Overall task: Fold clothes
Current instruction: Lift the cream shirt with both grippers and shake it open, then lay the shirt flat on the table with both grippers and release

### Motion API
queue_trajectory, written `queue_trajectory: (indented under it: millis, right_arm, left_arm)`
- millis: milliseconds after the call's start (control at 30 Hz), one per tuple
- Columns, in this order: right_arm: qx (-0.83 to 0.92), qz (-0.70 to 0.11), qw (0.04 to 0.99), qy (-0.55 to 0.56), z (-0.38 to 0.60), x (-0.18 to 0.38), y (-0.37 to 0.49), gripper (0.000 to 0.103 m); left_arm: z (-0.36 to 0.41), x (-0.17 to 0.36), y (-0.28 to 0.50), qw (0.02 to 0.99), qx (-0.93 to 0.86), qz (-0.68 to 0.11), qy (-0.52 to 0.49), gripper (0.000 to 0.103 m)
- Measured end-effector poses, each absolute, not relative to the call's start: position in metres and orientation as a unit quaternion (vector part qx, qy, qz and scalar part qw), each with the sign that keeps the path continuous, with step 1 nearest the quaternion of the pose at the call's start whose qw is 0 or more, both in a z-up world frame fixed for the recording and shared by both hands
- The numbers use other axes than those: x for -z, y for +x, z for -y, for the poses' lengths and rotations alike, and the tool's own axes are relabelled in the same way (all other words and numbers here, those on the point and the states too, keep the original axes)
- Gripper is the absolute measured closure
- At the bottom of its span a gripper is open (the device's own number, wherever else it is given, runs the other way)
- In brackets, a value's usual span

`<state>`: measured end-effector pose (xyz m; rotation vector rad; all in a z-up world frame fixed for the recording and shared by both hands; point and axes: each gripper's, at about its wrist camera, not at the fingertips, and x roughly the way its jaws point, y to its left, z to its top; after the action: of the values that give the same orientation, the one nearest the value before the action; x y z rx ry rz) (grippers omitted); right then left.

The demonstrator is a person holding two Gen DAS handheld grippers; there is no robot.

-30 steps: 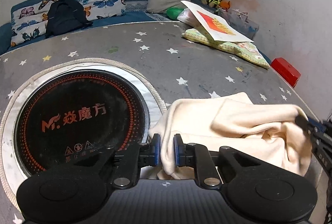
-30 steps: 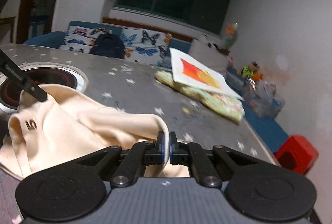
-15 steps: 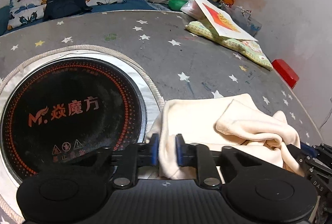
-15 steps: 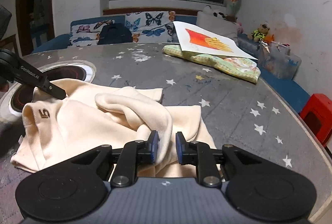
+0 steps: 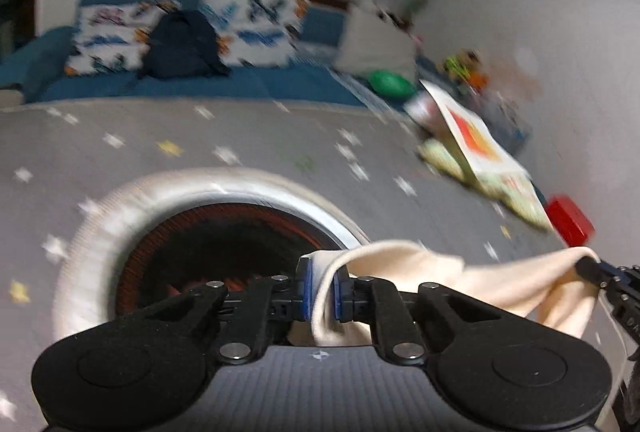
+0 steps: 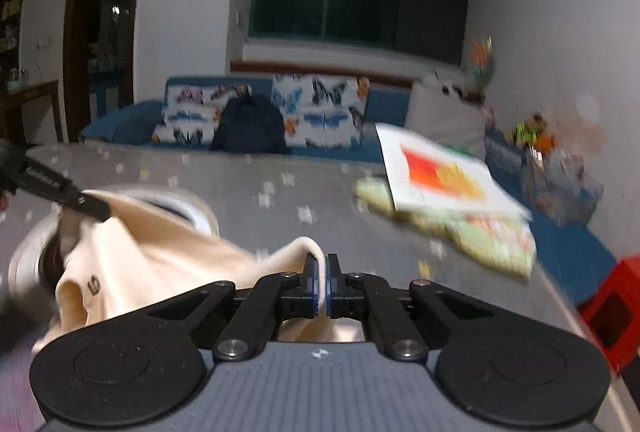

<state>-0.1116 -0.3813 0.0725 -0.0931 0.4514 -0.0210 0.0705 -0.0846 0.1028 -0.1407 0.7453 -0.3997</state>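
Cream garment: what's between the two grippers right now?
Only the cream garment itself, stretched from the left gripper to the right gripper; both wrist views show it, though blurred.

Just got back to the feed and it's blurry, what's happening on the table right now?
A person is mid-fold on a cream garment, working with two tools. The left hand-held gripper is shut on one edge of it, and the right hand-held gripper is shut on another. The cloth hangs stretched between them above the star-patterned table, beside the round black cooktop. Both views are blurred, so the grippers look to be in motion.
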Motion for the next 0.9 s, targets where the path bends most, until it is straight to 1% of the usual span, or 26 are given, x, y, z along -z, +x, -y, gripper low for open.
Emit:
queue_trajectory:
  millis: [167,267,433,500,600,667,767,900]
  right_arm:
    - [0.002,-0.163,0.985,-0.052,0.357,-0.116,-0.067,0.101]
    - [-0.003,-0.121,0.992,-0.041,0.345,-0.143,-0.052,0.101]
    - [-0.02,-0.077,0.996,-0.029,0.331,-0.174,-0.051,0.101]
    - [-0.029,-0.074,0.996,-0.03,0.329,-0.175,-0.057,0.101]
    - [-0.043,-0.094,0.994,-0.033,0.332,-0.164,-0.069,0.101]
    - [-0.05,-0.113,0.991,-0.042,0.334,-0.152,-0.079,0.101]
    - [-0.069,-0.163,0.983,-0.057,0.334,-0.125,-0.104,0.101]
    - [-0.093,-0.249,0.961,-0.074,0.332,-0.076,-0.141,0.101]
  left_arm:
    - [0.03,-0.152,0.086,0.933,0.148,-0.314,-0.093,0.093]
    - [0.006,-0.191,0.082,0.949,0.134,-0.268,-0.096,0.093]
    - [-0.022,-0.237,0.049,0.964,0.133,-0.213,-0.087,0.093]
    - [-0.03,-0.238,0.033,0.962,0.138,-0.218,-0.085,0.092]
    - [-0.036,-0.222,0.006,0.956,0.146,-0.244,-0.073,0.093]
    - [-0.036,-0.2,-0.016,0.949,0.15,-0.269,-0.058,0.092]
    - [-0.035,-0.158,-0.05,0.934,0.156,-0.318,-0.043,0.093]
    - [-0.032,-0.1,-0.091,0.907,0.163,-0.386,-0.038,0.093]
